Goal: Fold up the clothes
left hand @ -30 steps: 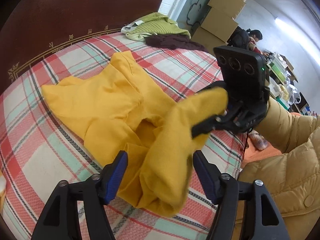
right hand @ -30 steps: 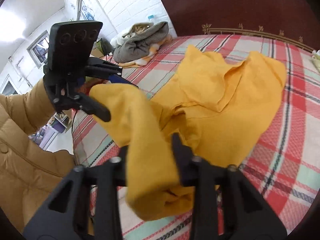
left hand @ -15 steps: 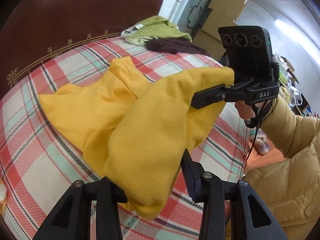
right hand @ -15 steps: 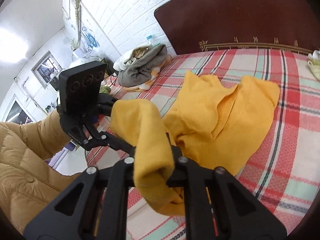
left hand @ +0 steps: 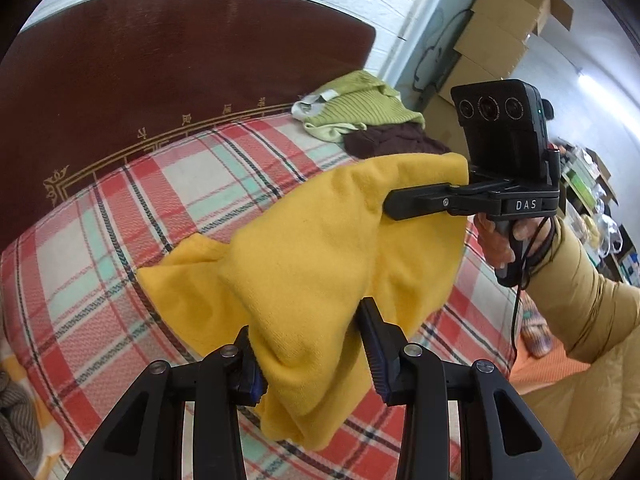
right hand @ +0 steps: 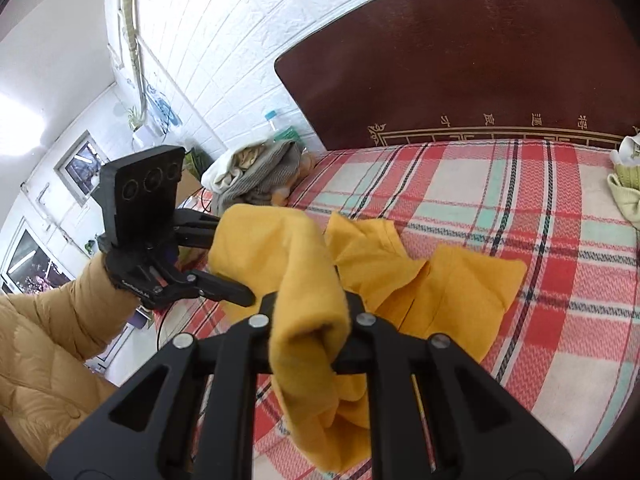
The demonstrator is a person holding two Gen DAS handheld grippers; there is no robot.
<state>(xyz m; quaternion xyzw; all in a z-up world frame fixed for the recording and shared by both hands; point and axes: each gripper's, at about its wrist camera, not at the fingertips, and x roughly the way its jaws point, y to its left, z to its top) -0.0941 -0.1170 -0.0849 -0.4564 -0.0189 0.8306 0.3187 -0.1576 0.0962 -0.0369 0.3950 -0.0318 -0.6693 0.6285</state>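
Yellow garment (left hand: pixel 320 248) between 2 hand-held grippers

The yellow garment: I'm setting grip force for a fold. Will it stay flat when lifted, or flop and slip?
Probably floppy: the yellow garment sags between the left gripper and right gripper. Its fleecy-looking surface likely resists slipping. It bunches thickly at both grips, so it seems soft.
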